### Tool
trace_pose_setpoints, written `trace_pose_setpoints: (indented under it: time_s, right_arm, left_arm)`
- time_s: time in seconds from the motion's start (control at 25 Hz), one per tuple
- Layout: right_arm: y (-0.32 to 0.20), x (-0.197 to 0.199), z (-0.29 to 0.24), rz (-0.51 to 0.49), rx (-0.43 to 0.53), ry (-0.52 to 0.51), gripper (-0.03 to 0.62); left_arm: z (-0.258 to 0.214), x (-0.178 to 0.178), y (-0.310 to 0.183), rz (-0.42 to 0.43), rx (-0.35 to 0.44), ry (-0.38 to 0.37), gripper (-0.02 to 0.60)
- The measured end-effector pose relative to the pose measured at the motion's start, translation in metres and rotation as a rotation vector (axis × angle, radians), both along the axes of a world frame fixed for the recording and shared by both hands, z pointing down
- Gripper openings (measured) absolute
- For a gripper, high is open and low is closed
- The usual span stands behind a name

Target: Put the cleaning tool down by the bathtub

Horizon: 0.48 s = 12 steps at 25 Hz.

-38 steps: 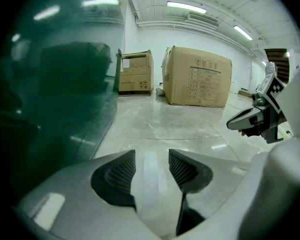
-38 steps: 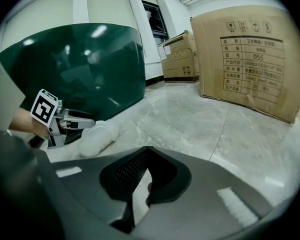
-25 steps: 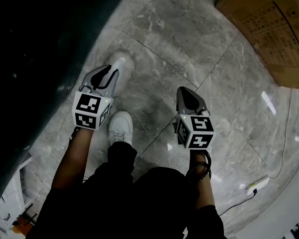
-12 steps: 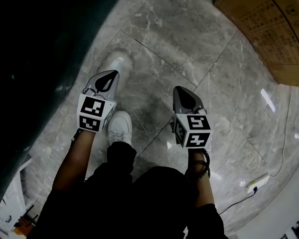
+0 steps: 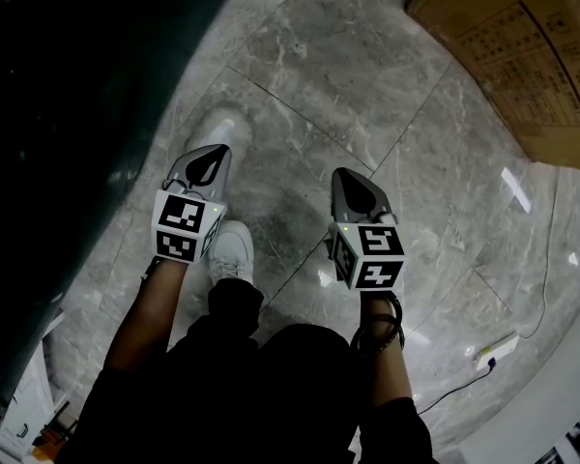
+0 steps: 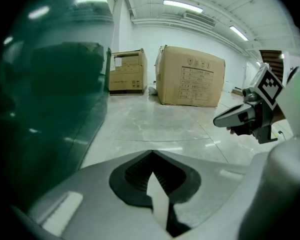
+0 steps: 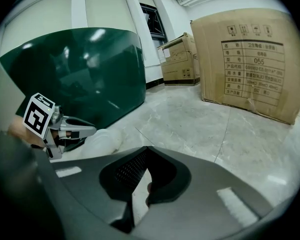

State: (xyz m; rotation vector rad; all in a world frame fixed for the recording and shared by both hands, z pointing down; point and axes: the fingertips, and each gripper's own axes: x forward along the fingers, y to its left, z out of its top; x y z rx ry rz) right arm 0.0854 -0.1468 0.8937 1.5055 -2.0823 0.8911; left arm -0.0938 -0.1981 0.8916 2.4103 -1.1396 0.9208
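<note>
Above veined marble floor (image 5: 300, 66), left gripper (image 5: 211, 158), right gripper (image 5: 353, 187) (fingers (image 6: 85, 189) seemingly together).

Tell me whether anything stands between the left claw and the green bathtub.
Nothing visible does. The left claw hangs shut and empty beside the bathtub, with only bare marble floor between them. A white shoe lies ahead of the claw, clear of that gap. No cleaning tool shows in any view.

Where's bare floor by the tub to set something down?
Open floor tiles ahead of the left hand-held gripper and right hand-held gripper, between the green bathtub and the cardboard box. Tight along the tub's base, where the shoes stand; power strip and cable lower right.
</note>
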Motion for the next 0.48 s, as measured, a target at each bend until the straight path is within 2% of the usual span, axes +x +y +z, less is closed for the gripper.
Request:
trace_pose_setpoints:
  time_s: [0.48]
  right_arm:
    - [-0.014, 0.002, -0.058, 0.02, -0.033, 0.0, 0.021]
  left_arm:
    - [-0.033, 0.001, -0.001, -0.028, -0.087, 0.018, 0.0]
